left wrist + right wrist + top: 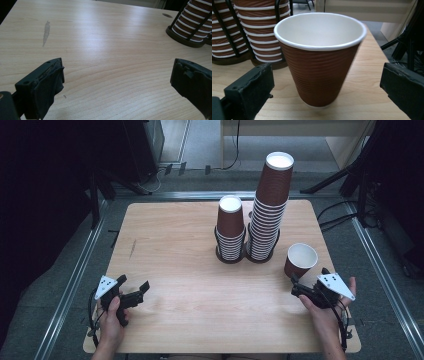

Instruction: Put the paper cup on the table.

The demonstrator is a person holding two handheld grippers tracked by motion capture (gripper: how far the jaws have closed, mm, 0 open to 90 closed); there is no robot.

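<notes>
Near the table's right edge (350, 270), the right tool (324, 82) stands spread around the cup (319, 60); the left tool (116, 82) spread over bare wood.

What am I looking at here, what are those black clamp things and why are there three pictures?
A person sits at a wooden table with a hand-held two-jaw clamp in each hand: the left gripper and the right gripper. The wide picture comes from a camera above the table. The other two come from cameras riding on each gripper, looking out between its black jaws. On the table stand a short stack and a tall stack of brown paper cups in black racks, plus a single cup standing upright. The right gripper's open jaws sit either side of that cup without touching it. The left gripper is open over bare wood. Nothing is held.
</notes>
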